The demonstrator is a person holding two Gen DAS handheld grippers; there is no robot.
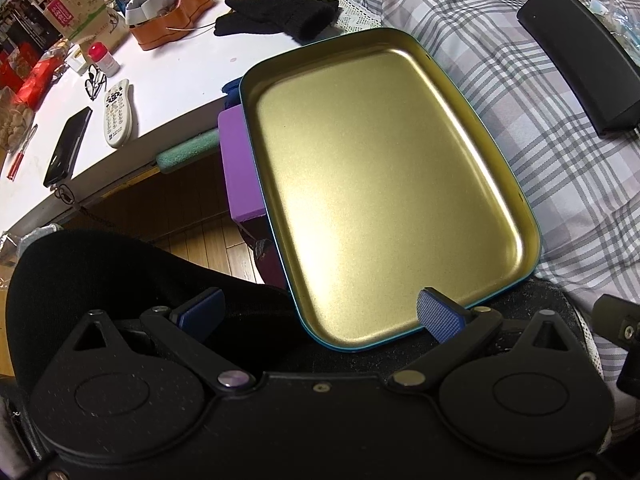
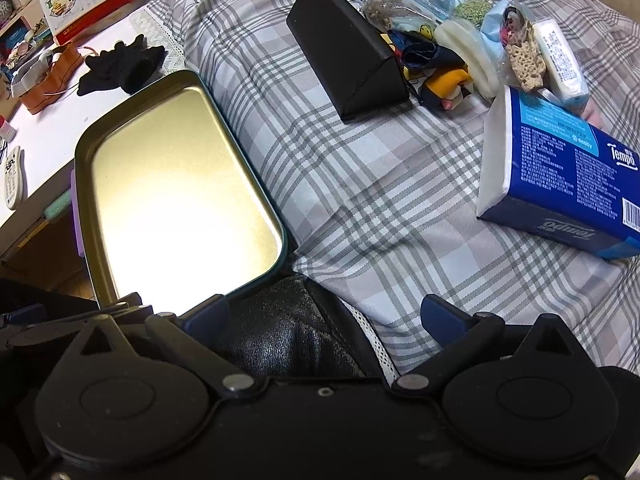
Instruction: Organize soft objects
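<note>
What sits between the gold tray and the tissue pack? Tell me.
Only bare plaid bedding lies between tray and tissue pack, as the right wrist view shows.

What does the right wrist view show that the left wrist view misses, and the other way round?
Only the right wrist view shows the Tempo tissue pack and most of the pile of small soft items behind it. Only the left wrist view shows the phone, eyeglasses and purple block. Both show the empty gold tray, black glove, black triangular case and plaid cloth. Both tools, left tool and right tool, are open.
</note>
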